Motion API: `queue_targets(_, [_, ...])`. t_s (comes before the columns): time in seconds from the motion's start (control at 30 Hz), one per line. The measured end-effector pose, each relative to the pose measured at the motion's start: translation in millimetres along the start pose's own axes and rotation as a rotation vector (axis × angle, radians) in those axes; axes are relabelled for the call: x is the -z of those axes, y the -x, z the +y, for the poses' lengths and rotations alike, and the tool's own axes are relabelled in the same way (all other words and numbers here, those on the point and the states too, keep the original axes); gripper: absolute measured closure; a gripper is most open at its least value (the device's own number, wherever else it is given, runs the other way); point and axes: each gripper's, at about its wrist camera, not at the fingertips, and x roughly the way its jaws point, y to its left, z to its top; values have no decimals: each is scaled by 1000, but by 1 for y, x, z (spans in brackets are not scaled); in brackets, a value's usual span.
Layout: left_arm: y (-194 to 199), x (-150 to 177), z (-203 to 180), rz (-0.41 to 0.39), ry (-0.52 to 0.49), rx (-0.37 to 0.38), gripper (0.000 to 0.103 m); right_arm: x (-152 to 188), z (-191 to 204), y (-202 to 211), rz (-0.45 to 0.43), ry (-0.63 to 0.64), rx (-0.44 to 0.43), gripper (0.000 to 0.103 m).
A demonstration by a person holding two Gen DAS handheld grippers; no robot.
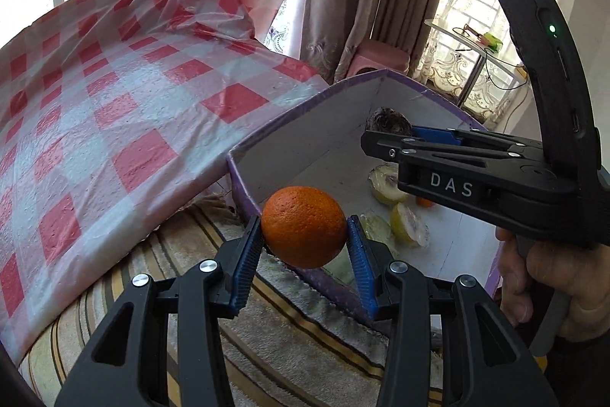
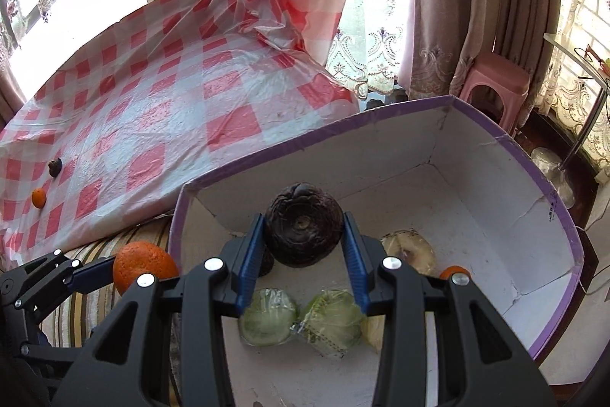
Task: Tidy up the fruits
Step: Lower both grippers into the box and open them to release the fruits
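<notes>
My left gripper (image 1: 304,233) is shut on an orange (image 1: 304,227), held over the near rim of a purple-edged white box (image 1: 305,147). In the right wrist view that orange (image 2: 143,266) and the left gripper (image 2: 95,271) sit just left of the box (image 2: 495,185). My right gripper (image 2: 304,235) is shut on a dark brown wrinkled fruit (image 2: 303,229), hanging over the box's inside; in the left wrist view the same gripper (image 1: 385,138) shows side-on with the fruit (image 1: 389,121) at its tips. Wrapped cut pale fruit pieces (image 2: 301,321) and a small orange (image 2: 453,271) lie on the box floor.
A table under a red-and-white checked plastic cloth (image 2: 171,109) holds a small orange (image 2: 39,198) and a dark fruit (image 2: 55,167) at its left. A striped cushion (image 1: 267,323) lies under the box. A pink stool (image 2: 499,82) and curtains stand behind.
</notes>
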Motion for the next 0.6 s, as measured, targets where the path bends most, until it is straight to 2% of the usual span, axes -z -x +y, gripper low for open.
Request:
queue_targets(0.33, [-24, -2, -28, 52, -81, 29, 61, 2, -32, -5, 12, -50, 72, 63])
queue_targets(0.6, [-31, -2, -34, 72, -98, 37, 61, 3, -43, -6, 18, -72, 98, 62])
